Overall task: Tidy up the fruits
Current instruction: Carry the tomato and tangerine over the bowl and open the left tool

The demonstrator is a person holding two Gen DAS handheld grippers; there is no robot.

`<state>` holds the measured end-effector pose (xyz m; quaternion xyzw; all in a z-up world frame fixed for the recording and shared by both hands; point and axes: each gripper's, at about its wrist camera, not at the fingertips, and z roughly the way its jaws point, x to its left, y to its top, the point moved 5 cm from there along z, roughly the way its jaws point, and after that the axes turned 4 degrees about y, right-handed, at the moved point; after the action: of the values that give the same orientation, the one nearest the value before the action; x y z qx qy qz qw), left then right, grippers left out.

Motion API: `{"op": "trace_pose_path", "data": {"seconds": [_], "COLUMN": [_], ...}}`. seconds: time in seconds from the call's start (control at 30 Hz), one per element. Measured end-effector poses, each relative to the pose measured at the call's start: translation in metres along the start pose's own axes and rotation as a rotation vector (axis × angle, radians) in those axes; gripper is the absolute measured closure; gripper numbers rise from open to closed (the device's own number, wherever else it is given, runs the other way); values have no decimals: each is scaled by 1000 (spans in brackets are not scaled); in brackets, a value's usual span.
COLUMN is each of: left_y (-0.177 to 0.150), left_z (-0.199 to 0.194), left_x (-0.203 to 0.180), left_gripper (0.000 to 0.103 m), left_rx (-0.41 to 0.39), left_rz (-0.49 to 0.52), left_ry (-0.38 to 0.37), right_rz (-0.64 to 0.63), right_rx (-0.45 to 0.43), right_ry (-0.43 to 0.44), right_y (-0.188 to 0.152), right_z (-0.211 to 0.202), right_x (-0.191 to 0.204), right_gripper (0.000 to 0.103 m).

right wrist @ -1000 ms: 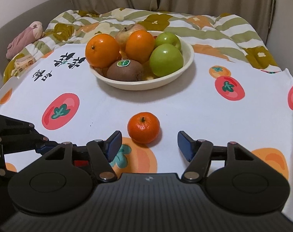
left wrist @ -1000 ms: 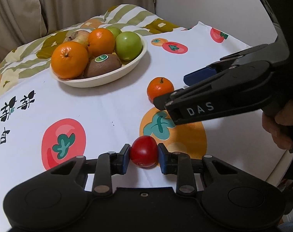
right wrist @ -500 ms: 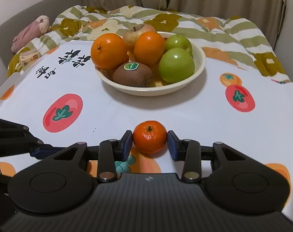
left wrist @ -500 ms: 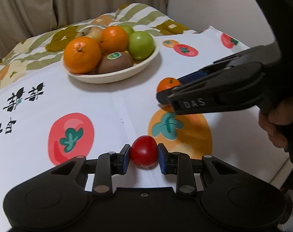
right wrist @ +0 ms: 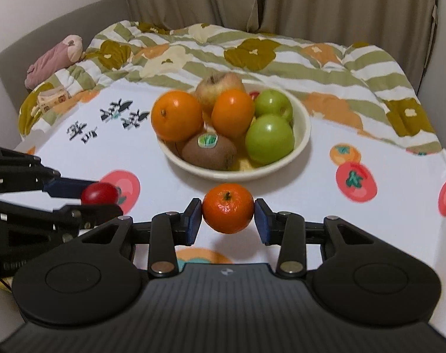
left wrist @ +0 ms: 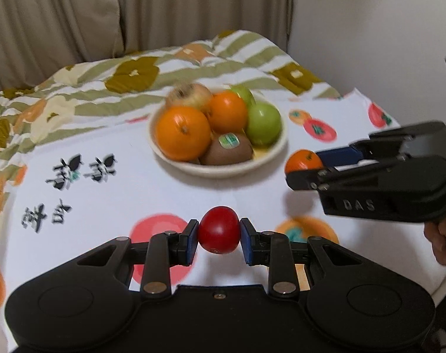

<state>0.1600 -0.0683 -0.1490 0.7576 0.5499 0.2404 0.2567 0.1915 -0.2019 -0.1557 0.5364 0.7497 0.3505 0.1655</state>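
The small red tomato (left wrist: 219, 230) sits pinched between the blue pads of the left gripper (left wrist: 219, 236), lifted clear of the worktop (left wrist: 111, 203), smooth and glossy. To its right the right gripper (right wrist: 228, 217) has its jaws clamped on a dimpled orange mandarin (right wrist: 228, 207) with a green stem, also held off the cloth. Both grippers point level toward the far side, where a cream bowl (right wrist: 302, 131) holds two oranges, two green apples, a stickered kiwi (right wrist: 209, 153) and a pale apple. A flowered quilt (right wrist: 281, 56) lies beyond.
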Motion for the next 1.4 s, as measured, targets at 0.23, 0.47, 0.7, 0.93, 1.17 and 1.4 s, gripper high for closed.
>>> {"op": "trace_pose_path", "data": {"seconds": [0.23, 0.47, 0.7, 0.93, 1.17, 1.4], "left_y": [40, 78, 106, 122, 129, 129], "left_z": [-11, -6, 23, 64, 96, 102], "left_x": [13, 28, 38, 47, 54, 57], "left_gripper": [70, 70, 70, 70, 70, 22], "left_rx": [-58, -98, -95, -59, -10, -3], "left_rz": [-27, -56, -66, -75, -80, -98], "left_ry": [24, 55, 74, 101, 123, 126], "right_rz": [-18, -31, -31, -30, -33, -34], "right_rx": [-46, -85, -89, -75, -61, -50], "right_ry": [4, 15, 20, 31, 48, 59], "right_y": [34, 67, 92, 106, 115, 118], "right_z": [-16, -20, -3, 23, 42, 52], "right_x": [-1, -6, -21, -37, -46, -53], "right_gripper": [49, 49, 49, 49, 49, 49]}}
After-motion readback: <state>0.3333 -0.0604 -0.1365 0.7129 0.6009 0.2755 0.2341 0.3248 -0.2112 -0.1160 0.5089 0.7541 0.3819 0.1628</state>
